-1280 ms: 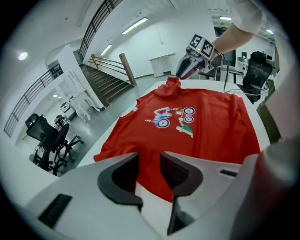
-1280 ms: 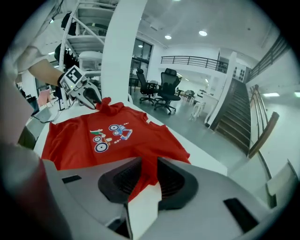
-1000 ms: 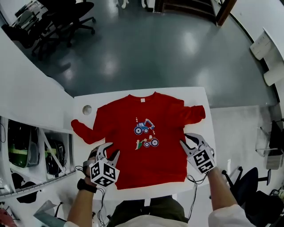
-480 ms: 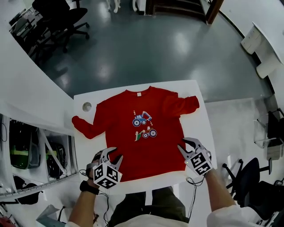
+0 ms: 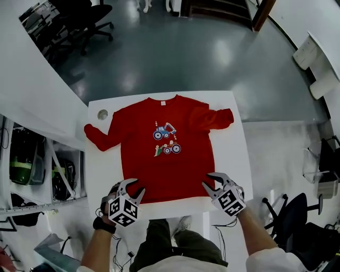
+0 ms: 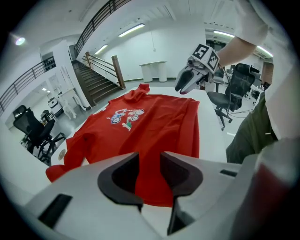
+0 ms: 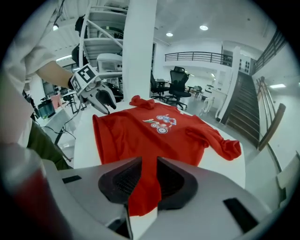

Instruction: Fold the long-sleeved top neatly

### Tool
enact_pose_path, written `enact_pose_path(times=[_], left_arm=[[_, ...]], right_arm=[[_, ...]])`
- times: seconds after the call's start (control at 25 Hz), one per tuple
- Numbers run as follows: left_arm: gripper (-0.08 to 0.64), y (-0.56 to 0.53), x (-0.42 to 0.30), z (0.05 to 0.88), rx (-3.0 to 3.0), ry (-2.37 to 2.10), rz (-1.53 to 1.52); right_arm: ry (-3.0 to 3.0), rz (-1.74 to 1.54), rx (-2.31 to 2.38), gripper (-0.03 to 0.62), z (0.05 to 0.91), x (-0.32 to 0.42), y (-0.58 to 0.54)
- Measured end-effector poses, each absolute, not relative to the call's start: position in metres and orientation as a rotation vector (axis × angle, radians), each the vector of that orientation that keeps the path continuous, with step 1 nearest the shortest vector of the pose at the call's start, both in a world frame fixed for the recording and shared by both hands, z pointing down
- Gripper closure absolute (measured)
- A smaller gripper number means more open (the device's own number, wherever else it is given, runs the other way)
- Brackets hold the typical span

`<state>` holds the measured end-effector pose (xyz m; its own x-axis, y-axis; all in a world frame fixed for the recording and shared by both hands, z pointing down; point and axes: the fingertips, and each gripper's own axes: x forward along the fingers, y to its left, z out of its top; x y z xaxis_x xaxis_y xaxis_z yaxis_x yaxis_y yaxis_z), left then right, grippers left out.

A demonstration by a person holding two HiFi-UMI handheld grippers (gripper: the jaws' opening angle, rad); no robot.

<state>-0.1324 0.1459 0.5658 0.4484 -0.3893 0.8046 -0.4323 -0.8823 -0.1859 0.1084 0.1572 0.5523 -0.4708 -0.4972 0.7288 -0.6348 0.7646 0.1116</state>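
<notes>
A red long-sleeved top (image 5: 164,170) with a vehicle print lies flat, front up, on the white table (image 5: 234,159). Its left sleeve (image 5: 98,138) stretches out to the side; the right sleeve (image 5: 218,117) lies bunched near the shoulder. My left gripper (image 5: 134,187) hovers open at the near left hem corner, with nothing between its fingers. Its own view looks through the left gripper (image 6: 150,161) at the top (image 6: 150,117) and the right gripper (image 6: 187,82). My right gripper (image 5: 207,180) stands open at the near right hem corner. The right gripper (image 7: 149,164) frames the top (image 7: 140,131) and the left gripper (image 7: 101,101).
A small round disc (image 5: 102,114) sits on the table's far left corner. Office chairs (image 5: 79,16) stand on the grey floor beyond. Shelving (image 5: 32,164) runs along the left. The person's legs (image 5: 164,239) are at the table's near edge.
Both grippers have drawn back along the top's sides toward the near edge, ending at the hem corners. The top has stayed flat on the table.
</notes>
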Motion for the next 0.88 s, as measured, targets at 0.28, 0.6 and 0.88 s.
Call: enact_pose_path(times=[0.28, 0.6, 0.88], left_arm=[[0.411, 0.187, -0.137, 0.577, 2.591, -0.745, 1.484], [0.411, 0.214, -0.151, 0.601, 2.534, -0.755, 1.660], [0.513, 0.218, -0.158, 0.604, 2.554, -0.807, 1.718]], right_arm=[[-2.194, 0.200, 0.705, 0.480, 0.565, 0.101, 0.202], [-2.112, 0.112, 0.604, 0.480, 0.591, 0.105, 0.237], [-2.078, 0.036, 0.690, 0.574, 0.592, 0.115, 0.239]])
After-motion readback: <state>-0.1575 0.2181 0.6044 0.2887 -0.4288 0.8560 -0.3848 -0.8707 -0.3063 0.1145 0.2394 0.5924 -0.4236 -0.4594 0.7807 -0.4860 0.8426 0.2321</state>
